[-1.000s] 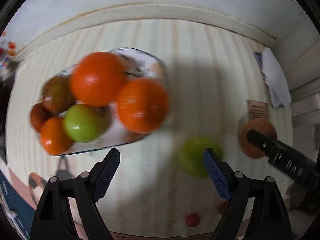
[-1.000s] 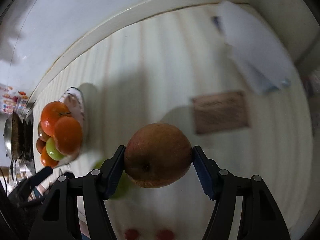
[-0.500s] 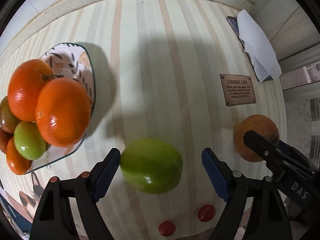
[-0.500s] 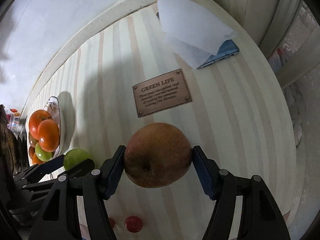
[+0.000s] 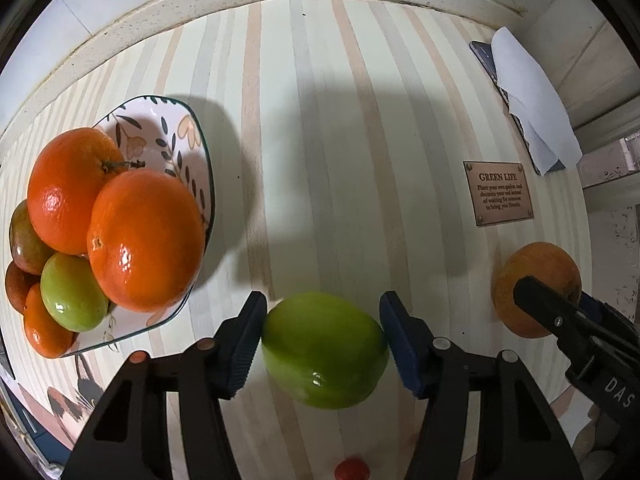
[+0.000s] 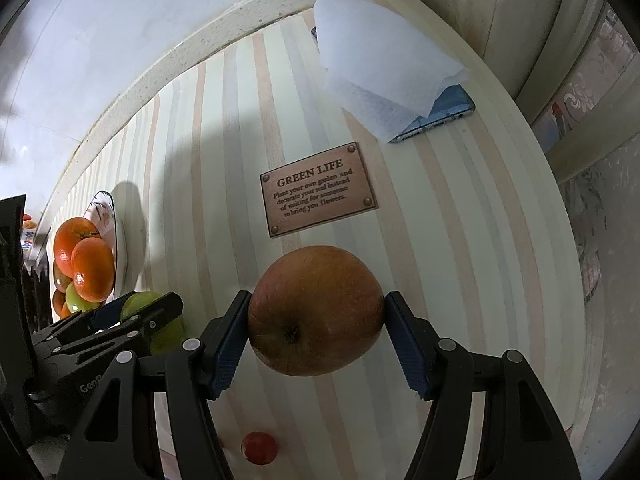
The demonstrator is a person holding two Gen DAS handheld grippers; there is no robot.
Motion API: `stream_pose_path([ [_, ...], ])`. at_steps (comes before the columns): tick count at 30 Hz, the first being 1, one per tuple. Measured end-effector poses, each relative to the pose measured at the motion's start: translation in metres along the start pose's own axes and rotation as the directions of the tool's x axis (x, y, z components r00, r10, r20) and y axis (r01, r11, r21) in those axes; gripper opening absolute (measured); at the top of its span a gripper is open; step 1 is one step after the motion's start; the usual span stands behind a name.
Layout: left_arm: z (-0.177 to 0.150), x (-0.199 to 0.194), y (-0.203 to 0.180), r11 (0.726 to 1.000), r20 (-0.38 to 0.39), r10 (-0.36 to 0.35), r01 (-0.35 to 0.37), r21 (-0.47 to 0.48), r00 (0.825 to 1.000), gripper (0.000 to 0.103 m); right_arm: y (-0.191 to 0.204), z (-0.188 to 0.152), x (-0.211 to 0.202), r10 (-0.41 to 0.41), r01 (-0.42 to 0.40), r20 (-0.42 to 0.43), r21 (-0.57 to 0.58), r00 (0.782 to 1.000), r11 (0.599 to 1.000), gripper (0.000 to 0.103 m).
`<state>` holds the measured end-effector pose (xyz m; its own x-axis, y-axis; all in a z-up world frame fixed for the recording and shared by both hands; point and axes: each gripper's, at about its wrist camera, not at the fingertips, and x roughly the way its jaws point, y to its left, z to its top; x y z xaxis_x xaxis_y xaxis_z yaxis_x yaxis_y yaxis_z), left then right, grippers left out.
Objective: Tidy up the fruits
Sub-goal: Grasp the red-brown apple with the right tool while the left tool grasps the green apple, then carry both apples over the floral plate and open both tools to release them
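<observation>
A green apple (image 5: 324, 352) lies on the striped table between the blue pads of my left gripper (image 5: 322, 336), which points straight down. Its jaws are closing and both pads touch the apple's sides. The same apple (image 6: 140, 302) shows behind the left gripper's fingers (image 6: 136, 312) in the right wrist view. My right gripper (image 6: 316, 320) is shut on a red-brown apple (image 6: 316, 308) held just above the table; this apple (image 5: 532, 276) appears at the right in the left wrist view. A floral bowl (image 5: 160, 136) on the left holds oranges (image 5: 144, 236) and several smaller fruits.
A brown "GREEN LIFE" plaque (image 6: 318, 196) lies behind the red-brown apple. White tissue paper (image 6: 380, 68) covers a phone (image 6: 448, 112) at the back right. A small red tomato (image 6: 259, 447) sits near the front edge. A raised wall ledge bounds the table's far side.
My left gripper moved right from the bowl and down over the green apple, then its jaws narrowed onto it. The right gripper shifted with its apple, then held still.
</observation>
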<state>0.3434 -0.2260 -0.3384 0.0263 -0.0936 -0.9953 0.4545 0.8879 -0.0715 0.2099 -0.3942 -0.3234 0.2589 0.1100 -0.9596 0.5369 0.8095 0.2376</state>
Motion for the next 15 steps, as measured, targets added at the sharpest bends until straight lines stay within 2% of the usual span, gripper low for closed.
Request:
stream_pose_path([
  [4, -0.007, -0.002, 0.004, 1.0, -0.002, -0.007, 0.007, -0.002, 1.0, 0.057, 0.0, 0.0, 0.0, 0.003, -0.003, -0.003, 0.003, 1.0, 1.0, 0.069],
  [9, -0.008, 0.012, 0.008, 0.997, -0.063, -0.064, 0.062, -0.041, 0.996, 0.06, 0.0, -0.001, 0.001, 0.003, -0.003, -0.005, 0.006, 1.0, 1.0, 0.069],
  [15, -0.017, 0.012, 0.007, 0.997, -0.035, -0.056, 0.055, -0.047, 0.998, 0.058, -0.001, -0.001, 0.002, -0.001, 0.001, -0.005, 0.005, 1.0, 1.0, 0.069],
])
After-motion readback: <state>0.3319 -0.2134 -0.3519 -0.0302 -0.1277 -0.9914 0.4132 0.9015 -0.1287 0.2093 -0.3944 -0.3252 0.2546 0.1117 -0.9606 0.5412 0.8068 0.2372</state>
